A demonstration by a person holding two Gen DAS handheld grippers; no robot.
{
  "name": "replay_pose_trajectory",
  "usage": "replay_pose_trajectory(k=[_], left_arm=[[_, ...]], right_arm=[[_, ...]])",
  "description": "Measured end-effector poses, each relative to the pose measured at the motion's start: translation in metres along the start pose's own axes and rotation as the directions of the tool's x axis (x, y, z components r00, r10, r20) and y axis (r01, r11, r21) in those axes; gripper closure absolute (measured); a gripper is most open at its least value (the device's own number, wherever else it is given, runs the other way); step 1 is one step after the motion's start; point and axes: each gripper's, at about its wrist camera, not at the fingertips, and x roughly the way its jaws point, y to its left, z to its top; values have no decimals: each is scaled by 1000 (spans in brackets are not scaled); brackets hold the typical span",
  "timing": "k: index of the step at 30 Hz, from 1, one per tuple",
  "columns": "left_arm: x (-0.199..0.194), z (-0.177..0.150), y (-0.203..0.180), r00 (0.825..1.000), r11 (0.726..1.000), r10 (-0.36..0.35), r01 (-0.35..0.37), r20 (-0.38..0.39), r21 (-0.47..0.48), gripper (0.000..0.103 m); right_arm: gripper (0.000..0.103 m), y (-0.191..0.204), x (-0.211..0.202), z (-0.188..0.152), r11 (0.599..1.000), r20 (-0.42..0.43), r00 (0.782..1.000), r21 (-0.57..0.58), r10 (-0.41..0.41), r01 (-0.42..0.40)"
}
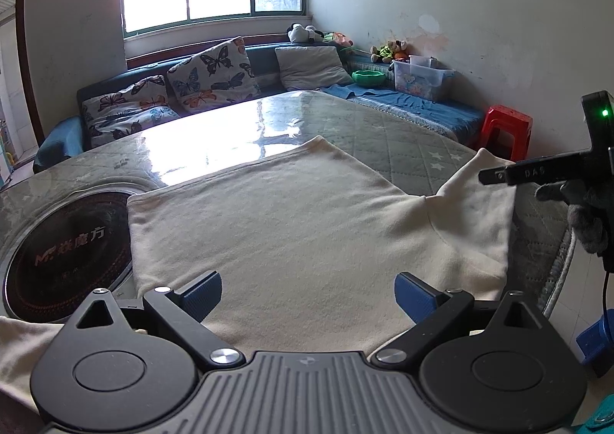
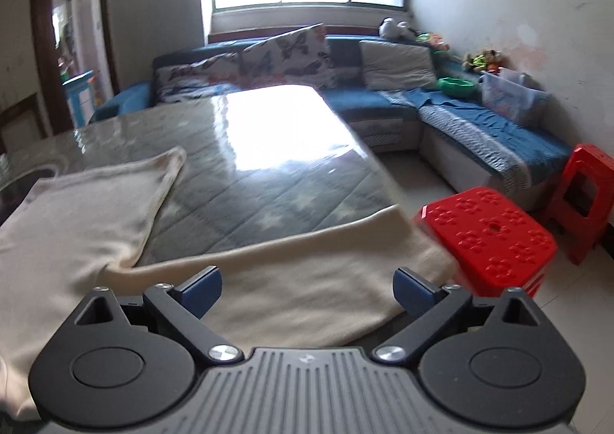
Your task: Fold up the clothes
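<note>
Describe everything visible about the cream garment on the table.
The cream garment looks like a soft knit top, lying flat and mostly smooth on the quilted table cover. One sleeve stretches sideways toward the table's edge near a red stool. Its left edge overlaps a round black cooktop. Both grippers hover over it open; neither grips it.

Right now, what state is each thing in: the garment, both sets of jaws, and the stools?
Garment: spread flat on the table, unfolded, one sleeve stretched out to the table's edge.
Left gripper: jaws open, empty, above the garment.
Right gripper: jaws open, empty, above the sleeve.
Red stools: upright, on the floor.
</note>
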Motion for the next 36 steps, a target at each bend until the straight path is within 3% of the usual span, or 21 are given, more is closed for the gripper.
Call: replay_pose_trajectory(k=[6,12,18,23,25,33,36], left_arm=[[1,-1,-2,1000,1000,-4,4,0,-6,5],[1,-1,-4,1000,1000,-1,1,-1,-11,5],[3,-1,-8,1000,1000,-7,7,-2,-10,5],[6,0,-16,1000,1000,-17,17,-5,0,5],[8,2,-20,1000,1000,-20,20,-5,6,5],[18,12,-41,999,998,-50,50,7,34,5],[26,13,-51,998,997,-63,63,2,49,5]], right_arm=[[22,-37,6,0,990,-23,997,114,-76,78],[39,-61,10,-4,982,-29,996,168,-86,90],[62,-67,13,-2,978,-27,994,183,-101,105],[90,-70,12,-3,976,-23,992,176,-124,127],[96,-74,11,-3,974,-19,992,191,-121,123],[99,-76,-21,1,969,98,987,224,-125,101],[99,-76,-24,1,972,95,988,211,-123,100]])
